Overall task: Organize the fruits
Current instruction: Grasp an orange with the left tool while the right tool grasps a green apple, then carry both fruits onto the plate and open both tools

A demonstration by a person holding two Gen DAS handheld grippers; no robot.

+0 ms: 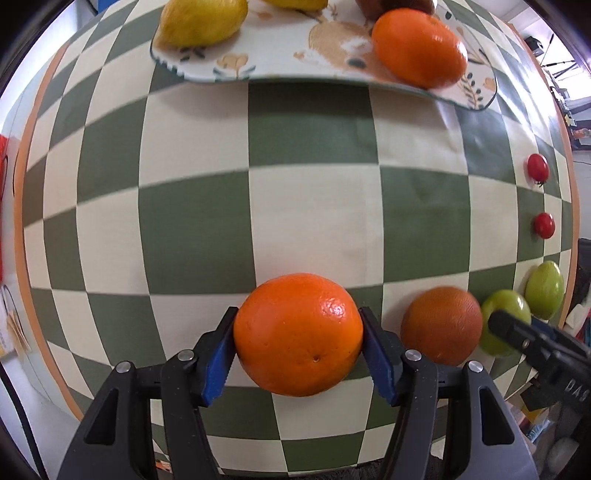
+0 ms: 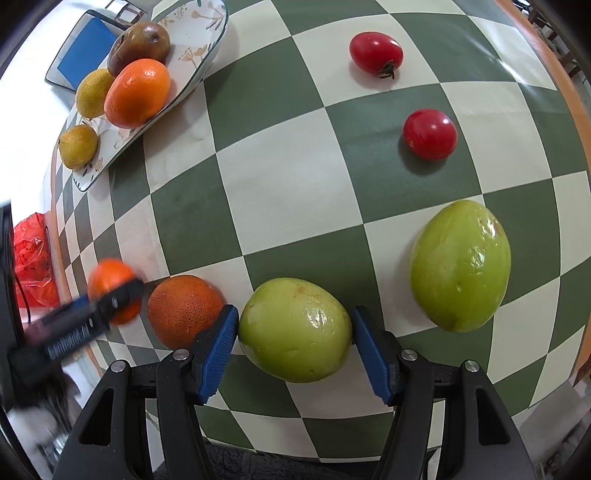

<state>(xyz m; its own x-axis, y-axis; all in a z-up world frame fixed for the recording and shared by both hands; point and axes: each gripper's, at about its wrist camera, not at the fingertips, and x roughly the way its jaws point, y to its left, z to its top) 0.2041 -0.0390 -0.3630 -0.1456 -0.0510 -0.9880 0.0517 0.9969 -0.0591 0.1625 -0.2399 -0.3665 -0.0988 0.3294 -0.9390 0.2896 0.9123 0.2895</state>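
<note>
My left gripper (image 1: 297, 317) points down at the checkered tablecloth, shut on a bright orange (image 1: 298, 334), blue pads pressed to both its sides. From the right wrist view that gripper (image 2: 110, 302) is a blur over the same orange (image 2: 110, 277). My right gripper (image 2: 293, 314) is shut on a green fruit (image 2: 295, 328), one pad on each side. A darker orange (image 2: 184, 310) lies between the two held fruits. A second green fruit (image 2: 461, 266) and two cherry tomatoes (image 2: 376, 51) (image 2: 429, 133) lie to the right.
A patterned plate (image 1: 332, 70) at the far side carries an orange (image 1: 419, 48), lemons (image 1: 201, 22) and a brown pear (image 2: 140, 44). A blue-screened tablet (image 2: 85, 51) lies behind it. A red plastic bag (image 2: 33, 258) sits off the table's left edge.
</note>
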